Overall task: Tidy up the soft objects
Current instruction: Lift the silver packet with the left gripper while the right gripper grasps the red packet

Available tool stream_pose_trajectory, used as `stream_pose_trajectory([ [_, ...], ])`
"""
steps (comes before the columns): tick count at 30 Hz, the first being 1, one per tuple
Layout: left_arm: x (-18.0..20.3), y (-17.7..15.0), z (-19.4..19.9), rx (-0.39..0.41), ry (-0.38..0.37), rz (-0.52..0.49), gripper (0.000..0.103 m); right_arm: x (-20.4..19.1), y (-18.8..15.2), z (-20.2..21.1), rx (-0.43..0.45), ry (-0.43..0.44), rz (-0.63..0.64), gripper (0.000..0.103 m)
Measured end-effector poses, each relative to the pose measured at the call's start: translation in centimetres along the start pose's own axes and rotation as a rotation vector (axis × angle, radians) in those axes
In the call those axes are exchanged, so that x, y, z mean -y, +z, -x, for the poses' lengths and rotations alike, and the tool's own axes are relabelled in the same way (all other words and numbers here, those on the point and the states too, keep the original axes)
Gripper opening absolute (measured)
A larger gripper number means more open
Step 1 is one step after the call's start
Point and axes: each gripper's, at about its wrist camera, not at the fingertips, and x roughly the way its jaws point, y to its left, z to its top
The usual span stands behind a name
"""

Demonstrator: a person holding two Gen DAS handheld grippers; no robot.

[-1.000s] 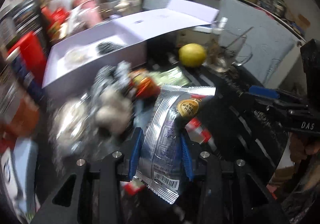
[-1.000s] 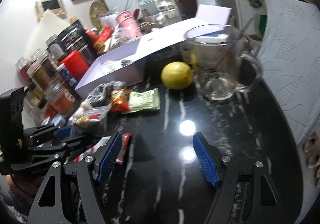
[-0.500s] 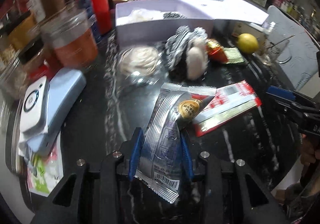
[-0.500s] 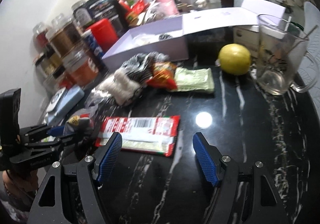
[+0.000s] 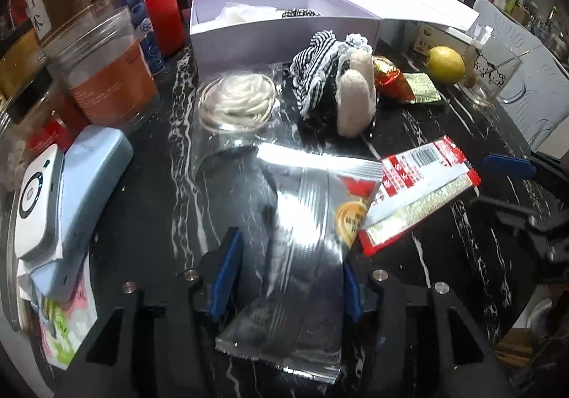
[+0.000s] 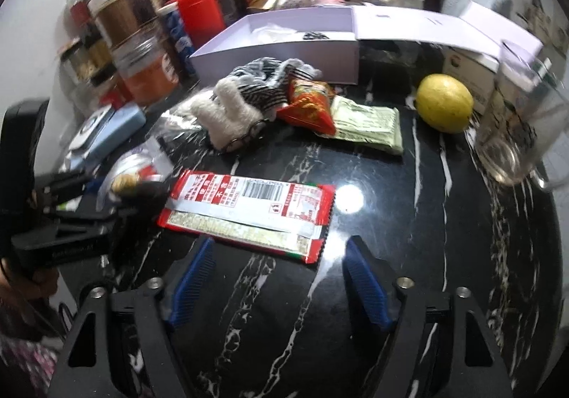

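- The left gripper (image 5: 288, 270) points steeply down at a black marble-pattern table (image 6: 444, 220). Its jaws are opening. A silver foil snack packet (image 5: 302, 220) lies between the blue pads (image 5: 227, 266), and a gap shows at the left pad, so the packet looks let go.
- Half a second ago those pads pinched the same packet tightly. The grip has since loosened, which suggests the packet is being set down on the table.
- The packet's upper right corner slips under a red and white flat wrapper (image 5: 419, 195), which lies just beside it.
- The right gripper (image 6: 277, 277) hovers over bare table, just short of the near edge of the red and white flat wrapper (image 6: 249, 213). Its jaws are opening wider, and nothing lies between them.
- A second ago the right gripper faced a lemon (image 6: 444, 103) and a glass mug (image 6: 519, 128). Now it faces the wrapper, likely the next thing to pick up.
- Farther back lie a striped and fluffy fabric bundle (image 5: 338, 85), a coil of white yarn in clear plastic (image 5: 238, 103), a red snack bag (image 6: 309, 106) and a green packet (image 6: 370, 124).
- Behind them stands an open lilac box (image 5: 284, 32), already holding a white and a dark soft item. It is probably where things go.
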Motion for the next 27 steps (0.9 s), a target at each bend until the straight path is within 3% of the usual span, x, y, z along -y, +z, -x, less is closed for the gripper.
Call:
stream_pose_trajectory([
  [4,-0.8,-0.1,0.2,0.019,-0.065,0.041,0.046,-0.9,0.9,-0.2,0.002,0.016,0.107,0.089],
  [5,-0.9,0.0,0.3,0.016,-0.062,0.043,0.042,-1.0,1.1,-0.5,-0.008,0.023,0.131,0.090],
  [12,-1.6,-0.1,1.6,0.043,-0.014,0.041,0.042,-2.3,2.5,-2.9,-0.090,0.013,0.350,0.091],
  [18,-1.8,0.1,0.5,0.018,-0.020,0.047,0.041,-4.0,3.4,-4.1,-0.127,0.079,0.555,0.091],
  [23,-1.7,0.1,0.3,0.017,-0.005,0.046,0.041,-5.1,3.6,-5.6,-0.168,0.084,0.645,0.090],
  [24,-1.7,0.2,0.3,0.018,-0.003,0.047,0.041,-5.3,3.6,-5.9,-0.187,0.085,0.652,0.087],
  [25,-1.7,0.2,0.3,0.019,-0.002,0.047,0.041,-5.3,3.7,-5.9,-0.194,0.109,0.637,0.076],
  [27,-1.8,0.2,0.3,0.022,0.002,0.048,0.042,-5.0,3.9,-5.9,-0.210,0.130,0.603,0.070],
])
